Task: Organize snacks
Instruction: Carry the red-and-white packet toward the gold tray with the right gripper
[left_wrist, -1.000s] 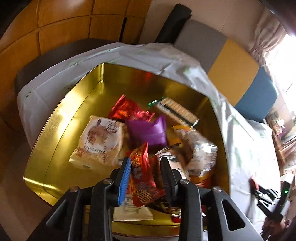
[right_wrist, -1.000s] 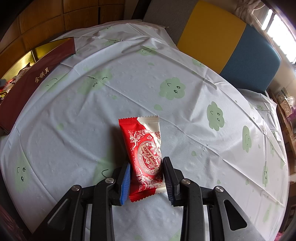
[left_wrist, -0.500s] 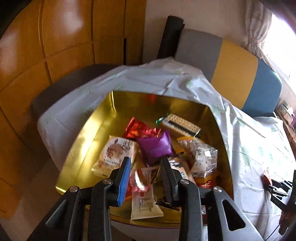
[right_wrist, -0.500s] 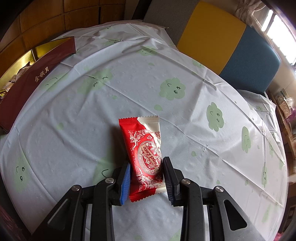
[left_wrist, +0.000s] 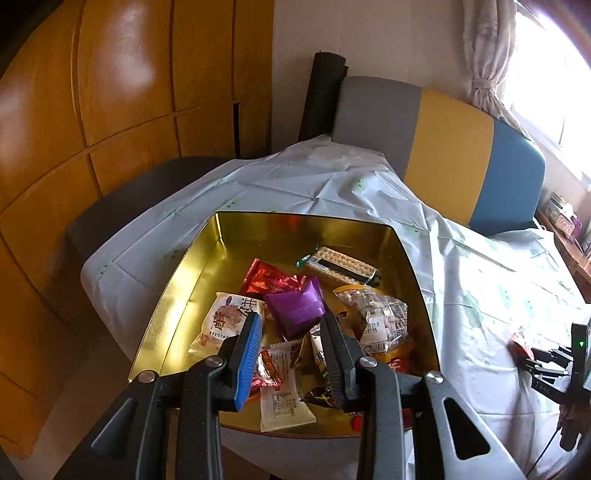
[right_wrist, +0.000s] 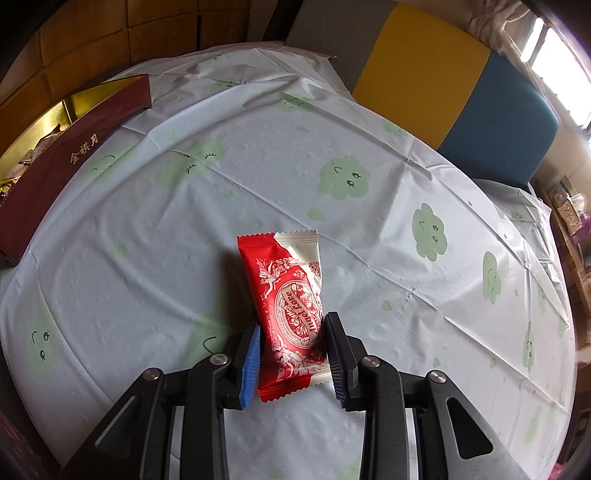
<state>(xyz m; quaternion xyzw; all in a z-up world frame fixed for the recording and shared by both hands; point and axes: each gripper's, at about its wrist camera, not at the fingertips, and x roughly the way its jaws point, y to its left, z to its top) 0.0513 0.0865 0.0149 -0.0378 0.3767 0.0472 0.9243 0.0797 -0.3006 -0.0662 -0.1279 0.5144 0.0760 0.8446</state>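
Your right gripper (right_wrist: 291, 354) is clamped on the red-and-white snack packet (right_wrist: 291, 310), which lies flat on the tablecloth (right_wrist: 332, 155) printed with green clouds, well apart from the box. Your left gripper (left_wrist: 291, 354) hangs above the near side of the gold-lined box (left_wrist: 184, 280) with its fingers apart and nothing between them. The box sits at the table's edge and holds loose snacks: a purple packet (left_wrist: 299, 306), a red foil packet (left_wrist: 266, 280), a wafer pack (left_wrist: 340, 262) and a beige packet (left_wrist: 225, 321).
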